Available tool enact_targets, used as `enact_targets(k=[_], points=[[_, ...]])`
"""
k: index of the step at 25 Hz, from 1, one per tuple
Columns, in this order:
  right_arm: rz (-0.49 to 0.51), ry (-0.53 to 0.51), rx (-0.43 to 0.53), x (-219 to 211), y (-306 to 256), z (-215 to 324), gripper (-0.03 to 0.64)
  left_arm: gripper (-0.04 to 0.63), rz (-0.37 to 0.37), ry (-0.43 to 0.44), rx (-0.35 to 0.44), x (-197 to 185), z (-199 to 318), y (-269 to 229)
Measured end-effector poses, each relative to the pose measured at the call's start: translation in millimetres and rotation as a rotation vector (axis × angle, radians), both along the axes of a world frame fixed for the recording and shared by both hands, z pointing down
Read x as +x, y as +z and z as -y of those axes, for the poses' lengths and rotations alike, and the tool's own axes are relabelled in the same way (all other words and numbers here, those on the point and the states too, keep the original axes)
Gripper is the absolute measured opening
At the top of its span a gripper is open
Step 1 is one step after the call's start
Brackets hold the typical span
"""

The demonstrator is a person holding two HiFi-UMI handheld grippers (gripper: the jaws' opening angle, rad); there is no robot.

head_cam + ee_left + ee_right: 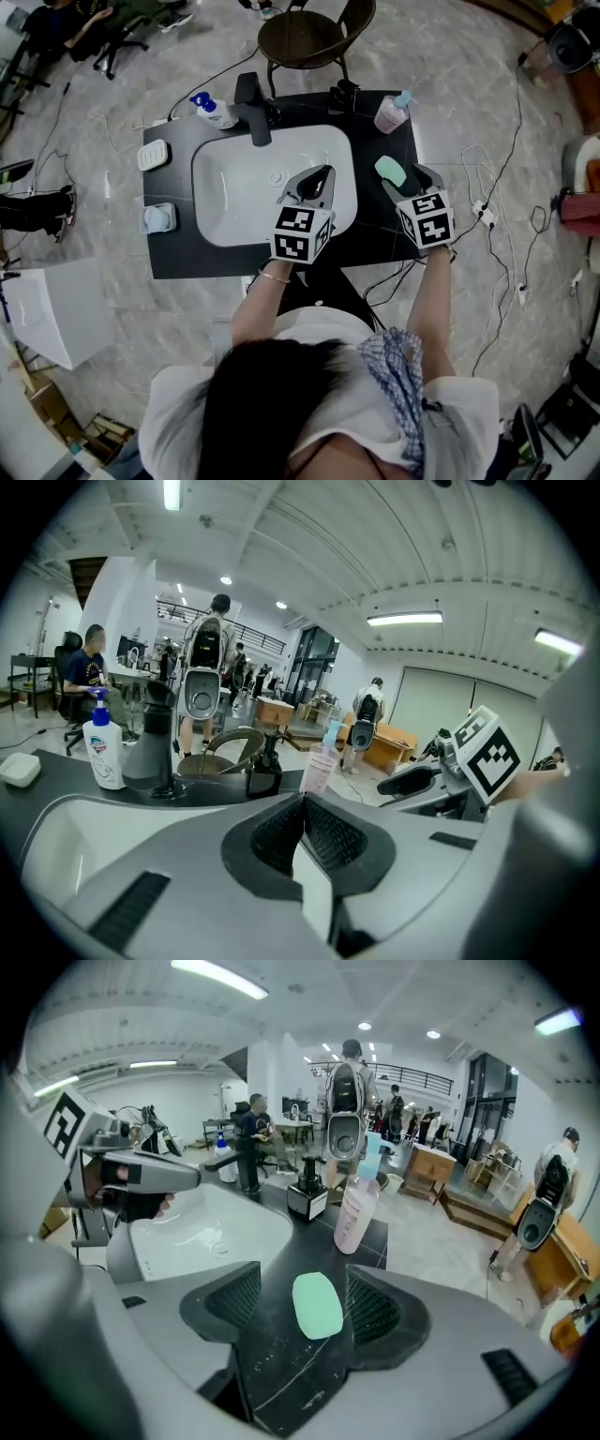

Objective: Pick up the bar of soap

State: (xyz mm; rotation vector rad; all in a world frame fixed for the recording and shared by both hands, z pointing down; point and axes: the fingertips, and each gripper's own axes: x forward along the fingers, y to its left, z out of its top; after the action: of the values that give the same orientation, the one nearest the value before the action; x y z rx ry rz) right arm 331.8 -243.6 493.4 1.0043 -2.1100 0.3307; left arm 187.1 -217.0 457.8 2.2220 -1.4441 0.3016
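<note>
You are holding the right gripper (305, 1305) with its jaws standing wide apart. The bar of soap (317, 1304) is lying flat on the black counter (281, 1363), between the sink (211, 1227) and the counter's right edge. It is showing between the pads (377, 1312) without touching either. Your left gripper (302, 806) is hanging over the sink, jaws pressed together and empty. I am judging the soap as light and stiff but smooth, rounded and probably slippery. You are best taking it across its narrow width at the middle, low on the long sides, and squeezing gently so it is not squirting out.
</note>
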Motion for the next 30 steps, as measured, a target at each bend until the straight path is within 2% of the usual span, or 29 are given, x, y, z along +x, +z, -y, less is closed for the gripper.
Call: enact_targets(k=[8, 10, 13, 15, 17, 19, 22, 30], points=[[0.108, 0.066, 0.143, -37, -44, -23, 0.270, 0.011, -0.016, -0.053, 0.038, -42, -25, -14], [0.128, 0.078, 0.187, -51, -56, -26, 0.231, 0.011, -0.013, -0.068, 0.053, -55, -29, -20], [0.126, 0.114, 0.266, -67, -71, -30, 0.108, 0.011, -0.014, -0.089, 0.066, -73, -37, -25], [0.129, 0.128, 0.298, -79, -76, -32, 0.065, 0.011, -0.015, -0.099, 0.074, -84, -41, -28], [0.133, 0.117, 0.298, -95, -77, -36, 0.049, 0.011, -0.013, -0.111, 0.083, -97, -45, -31], [0.135, 0.094, 0.258, -114, -73, -42, 0.020, 0.011, -0.005, -0.128, 0.084, -109, -49, -33], [0.167, 0.075, 0.209, -145, -65, -56, 0.015, 0.011, 0.009, -0.144, 0.079, -128, -58, -33], [0.260, 0.056, 0.318, -236, -92, -68, 0.014, 0.011, -0.020, -0.200, 0.120, -183, -75, -46]])
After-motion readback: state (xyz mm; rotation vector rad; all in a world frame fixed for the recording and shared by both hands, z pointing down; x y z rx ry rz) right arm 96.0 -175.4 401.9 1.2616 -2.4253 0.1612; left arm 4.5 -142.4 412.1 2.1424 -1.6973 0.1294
